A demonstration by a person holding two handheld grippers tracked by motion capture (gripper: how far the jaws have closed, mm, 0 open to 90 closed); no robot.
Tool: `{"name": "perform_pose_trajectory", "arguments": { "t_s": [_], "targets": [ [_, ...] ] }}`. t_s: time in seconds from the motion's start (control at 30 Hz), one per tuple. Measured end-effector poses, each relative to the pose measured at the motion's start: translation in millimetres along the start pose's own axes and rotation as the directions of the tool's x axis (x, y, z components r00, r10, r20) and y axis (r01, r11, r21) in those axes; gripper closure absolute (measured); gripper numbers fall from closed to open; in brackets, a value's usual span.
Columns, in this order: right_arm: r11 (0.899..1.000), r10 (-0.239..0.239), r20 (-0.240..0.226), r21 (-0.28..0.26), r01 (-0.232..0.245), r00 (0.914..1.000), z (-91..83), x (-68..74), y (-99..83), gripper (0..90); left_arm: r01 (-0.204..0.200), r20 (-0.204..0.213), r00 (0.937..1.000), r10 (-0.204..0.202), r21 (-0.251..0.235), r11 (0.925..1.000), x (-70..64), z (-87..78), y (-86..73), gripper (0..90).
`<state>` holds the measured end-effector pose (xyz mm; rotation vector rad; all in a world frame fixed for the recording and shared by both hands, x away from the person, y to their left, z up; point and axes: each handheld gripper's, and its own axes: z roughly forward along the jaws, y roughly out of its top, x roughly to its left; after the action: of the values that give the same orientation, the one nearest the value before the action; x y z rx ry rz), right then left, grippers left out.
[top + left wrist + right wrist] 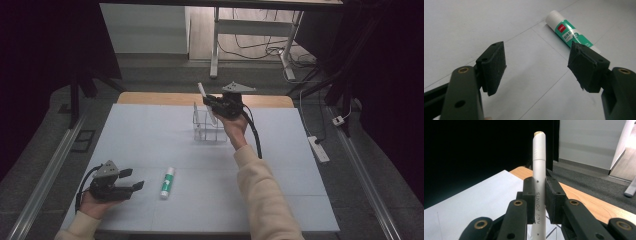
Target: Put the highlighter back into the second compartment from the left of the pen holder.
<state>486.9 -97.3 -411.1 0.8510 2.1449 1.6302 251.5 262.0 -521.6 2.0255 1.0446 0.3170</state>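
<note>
My right gripper (214,103) is shut on a white marker pen (539,180), which it holds upright over a clear plastic organizer box (209,131) at the far middle of the table. The same pen (204,95) slants up to the left from the jaws. Low at the near left, my left gripper (131,179) stands open with nothing between its fingers (494,65). A glue stick (569,31) with a green label and white cap lies on the table just beyond that gripper's right jaw. That glue stick (167,182) rests flat a short way right of the left gripper.
A pale blue-white mat (150,135) covers the table, and a wooden edge (150,97) shows at its far side. Beyond stand a white desk frame (216,45) and cables (260,47) on the floor. A power strip (318,148) lies off the table's right side.
</note>
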Motion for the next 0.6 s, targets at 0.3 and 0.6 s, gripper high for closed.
{"name": "perform_pose_trajectory", "arguments": {
  "t_s": [0.3, 0.6],
  "targets": [
    [1.0, -0.004, 0.032, -0.018, 0.004, 0.9995, 9.7, -8.9, -6.0, 78.2, 0.001, -0.004, 1.0, -0.001, 0.0, 1.0, 0.1, 0.7, 0.3, 30.4],
    [1.0, 0.011, 0.038, -0.027, -0.01, 0.9992, 22.3, -17.2, -18.0, 77.8, 0.002, -0.006, 1.0, -0.002, -0.006, 1.0, 1.0, -0.8, 0.0, 30.4]
  ]
}}
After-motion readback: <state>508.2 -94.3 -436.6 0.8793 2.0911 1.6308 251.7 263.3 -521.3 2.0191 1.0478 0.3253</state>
